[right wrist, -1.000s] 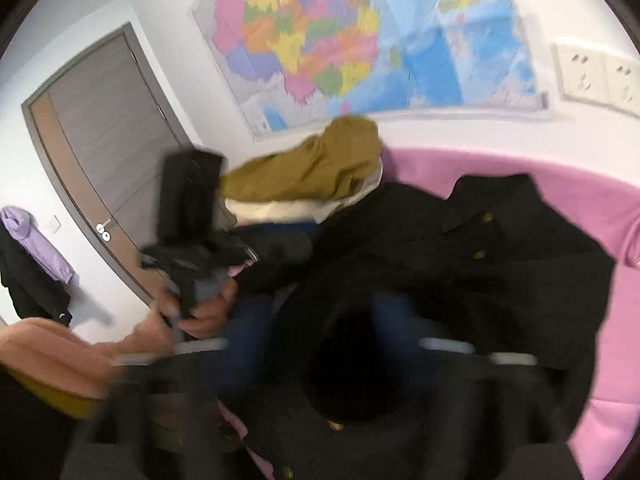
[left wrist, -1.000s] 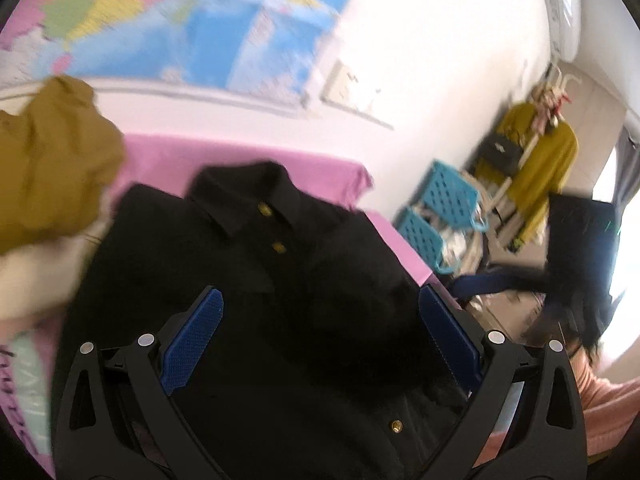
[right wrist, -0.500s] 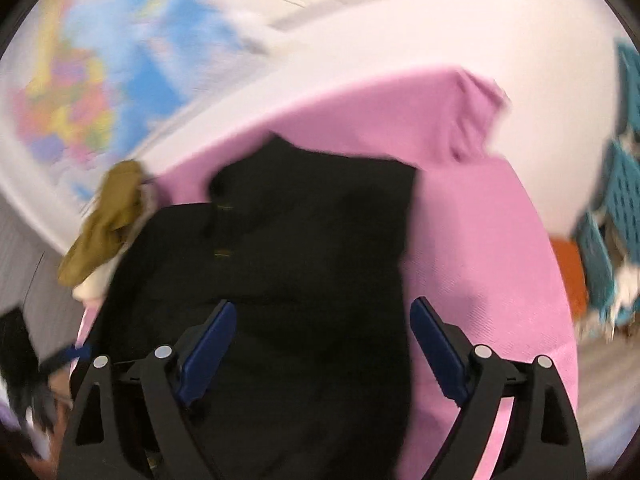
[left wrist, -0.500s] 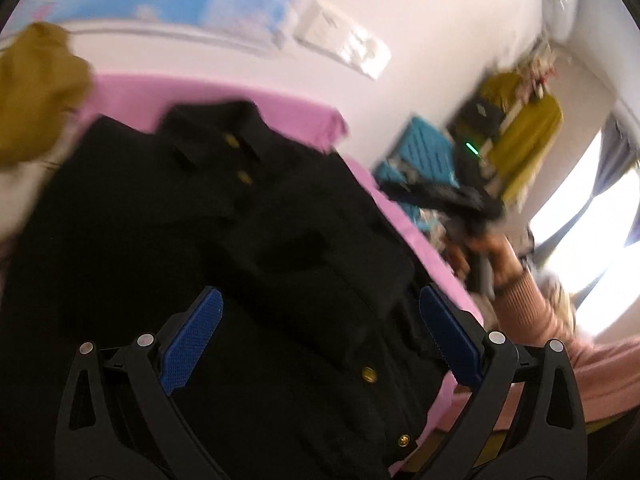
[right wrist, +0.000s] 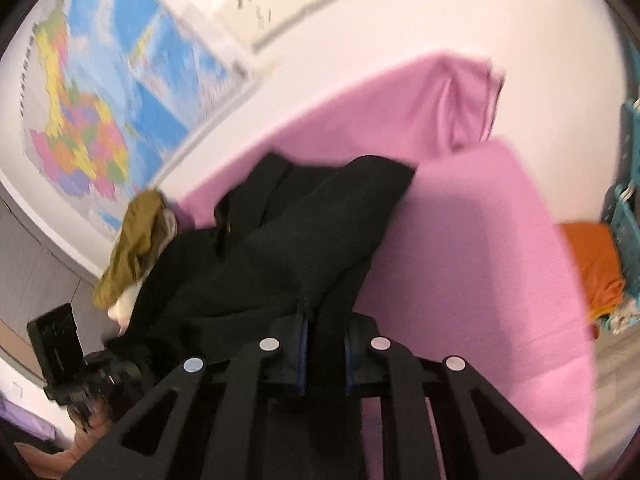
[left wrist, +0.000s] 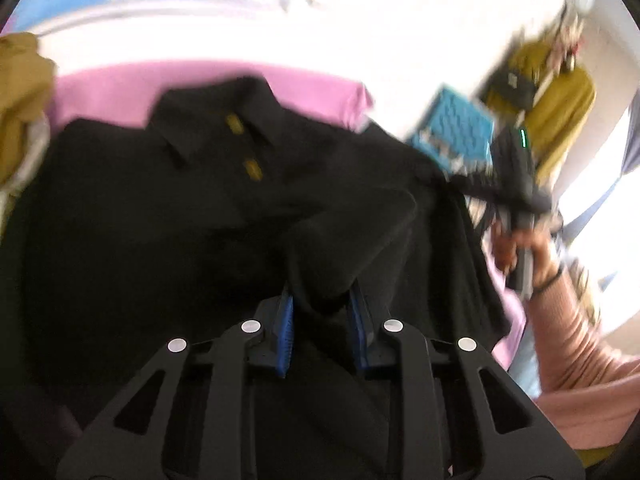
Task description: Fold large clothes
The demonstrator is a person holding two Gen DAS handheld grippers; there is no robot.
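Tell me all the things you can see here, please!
black shirt: one, black with gold buttons, spread on the pink cover
pink cover: one, pink, under the shirt
mustard garment: one, mustard, piled beside the shirt
map: one, blue and multicoloured, on the wall
baskets: turquoise, count unclear, beside the bed
orange cloth: one, by the baskets
left gripper: black, blue pads, pinching shirt fabric
right gripper: same, pinching shirt fabric
sleeve: pink

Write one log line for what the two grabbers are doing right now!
left gripper: just closed, pinching black shirt | right gripper: just closed, pinching shirt edge | shirt on pink cover
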